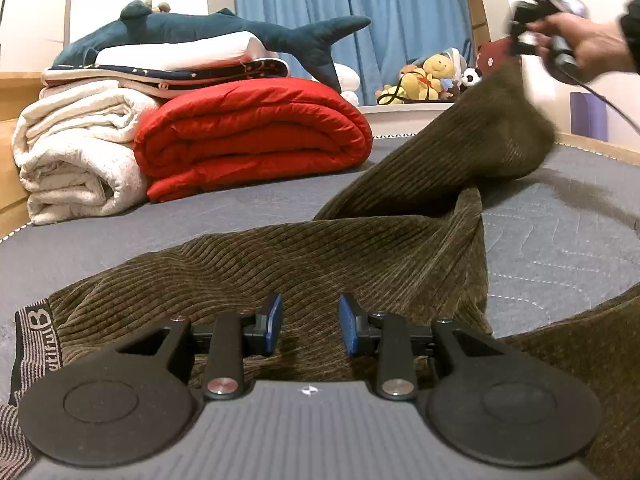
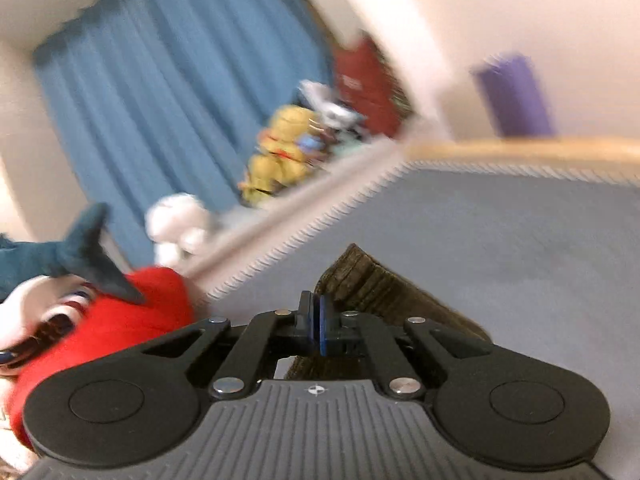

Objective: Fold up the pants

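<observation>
The left gripper (image 1: 310,324) hangs low over the bed with its blue pads spread apart and nothing between them, the olive corduroy pants (image 1: 304,256) lying just beneath. The pants sprawl across the grey mattress (image 1: 560,240); their striped waistband (image 1: 34,344) sits at about nine o'clock of that claw, partly cut off by the frame edge and the gripper body. One leg rises toward two o'clock, its end smeared by motion.

Up there the right gripper (image 2: 318,322) has its pads pressed together on the cuff of that leg, lifted off the mattress. Its own view is badly blurred and tilted, so most of the pants are hidden behind the gripper body.

Beyond, at eleven o'clock of the left claw, a rolled red quilt (image 1: 256,140) sits beside white blankets (image 1: 76,152), a plush shark (image 1: 216,36) on top. Blue curtains (image 1: 352,4) hang behind, with stuffed toys (image 1: 428,80) too small to make out well.
</observation>
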Available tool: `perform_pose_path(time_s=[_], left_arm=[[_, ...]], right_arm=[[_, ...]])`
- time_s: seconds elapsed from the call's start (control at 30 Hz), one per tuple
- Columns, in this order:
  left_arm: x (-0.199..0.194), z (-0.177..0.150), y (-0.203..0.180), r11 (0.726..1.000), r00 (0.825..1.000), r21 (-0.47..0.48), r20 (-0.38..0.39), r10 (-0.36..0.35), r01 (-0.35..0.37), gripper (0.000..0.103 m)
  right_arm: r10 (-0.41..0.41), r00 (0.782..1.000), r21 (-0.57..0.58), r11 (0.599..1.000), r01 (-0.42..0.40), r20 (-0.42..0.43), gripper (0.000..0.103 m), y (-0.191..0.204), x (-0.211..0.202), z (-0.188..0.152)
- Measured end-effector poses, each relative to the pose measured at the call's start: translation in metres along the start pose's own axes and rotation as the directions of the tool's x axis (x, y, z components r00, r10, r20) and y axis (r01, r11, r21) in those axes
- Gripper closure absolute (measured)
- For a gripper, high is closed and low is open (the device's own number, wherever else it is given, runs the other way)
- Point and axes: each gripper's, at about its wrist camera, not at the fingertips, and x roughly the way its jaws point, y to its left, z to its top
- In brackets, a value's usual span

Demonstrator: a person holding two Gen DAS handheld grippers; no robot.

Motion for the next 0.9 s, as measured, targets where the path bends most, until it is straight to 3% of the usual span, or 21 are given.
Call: perform_pose_path(time_s=[0.03, 0.1, 0.17, 0.23, 0.3, 0.37, 0.47, 0.57, 0.6, 0.67, 0.73, 0.8, 0.9], left_arm=[[0.000, 0.000, 0.000, 1.000, 1.000, -0.003, -0.001, -0.001, 0.001, 0.068], [-0.001, 0.000, 0.000, 1.000, 1.000, -0.006, 0.002, 0.001, -0.001, 0.068], [-0.001, 0.000, 0.000, 1.000, 1.000, -0.003, 0.006, 0.002, -0.002, 0.068], [-0.002, 0.000, 0.000, 1.000, 1.000, 0.000, 0.005, 0.005, -0.005, 0.068], [-0.002, 0.000, -0.001, 1.000, 1.000, 0.007, 0.007, 0.008, -0.008, 0.068], [-0.002, 0.000, -0.002, 1.000, 1.000, 0.010, 0.009, 0.012, -0.012, 0.068], [-0.003, 0.000, -0.004, 1.000, 1.000, 0.012, 0.013, 0.014, -0.014, 0.068], [-0.004, 0.000, -0.003, 1.000, 1.000, 0.009, 0.016, 0.013, -0.013, 0.068], [-0.004, -0.001, -0.003, 1.000, 1.000, 0.007, 0.018, 0.013, -0.013, 0.068], [-0.004, -0.001, -0.003, 1.000, 1.000, 0.006, 0.021, 0.014, -0.014, 0.068], [-0.005, -0.001, -0.002, 1.000, 1.000, 0.003, 0.026, 0.015, -0.015, 0.068], [-0.006, -0.001, -0.002, 1.000, 0.999, 0.002, 0.029, 0.016, -0.016, 0.068], [-0.006, -0.002, -0.003, 1.000, 0.999, 0.000, 0.030, 0.017, -0.017, 0.068]], right_arm=[[0.068, 0.997, -0.036, 0.997, -0.069, -0.034, 0.096, 0.013, 0.016, 0.006], [0.108, 0.985, -0.103, 0.987, -0.122, -0.136, 0.078, 0.033, 0.042, 0.010], [0.103, 0.987, -0.127, 0.985, -0.118, -0.121, 0.070, 0.035, 0.040, 0.002], [0.132, 0.984, -0.154, 0.977, -0.150, -0.122, 0.070, 0.024, 0.032, -0.013], [0.090, 0.991, -0.149, 0.983, -0.105, -0.103, 0.070, -0.003, 0.014, -0.035], [0.025, 0.990, -0.079, 0.996, -0.036, -0.141, 0.069, -0.037, 0.006, -0.063], [-0.046, 0.957, 0.003, 0.999, 0.049, -0.286, 0.068, -0.082, 0.016, -0.107], [-0.001, 0.925, 0.074, 0.997, 0.031, -0.379, 0.067, -0.101, 0.038, -0.135], [0.019, 0.920, 0.109, 0.994, 0.026, -0.392, 0.060, -0.105, 0.048, -0.141], [0.009, 0.927, 0.149, 0.988, 0.051, -0.376, 0.050, -0.107, 0.063, -0.147], [0.014, 0.934, 0.161, 0.986, 0.047, -0.357, 0.051, -0.102, 0.075, -0.149], [0.000, 0.935, 0.107, 0.993, 0.040, -0.356, 0.093, -0.093, 0.076, -0.148], [-0.007, 0.958, 0.074, 0.997, 0.030, -0.287, 0.096, -0.081, 0.064, -0.138]])
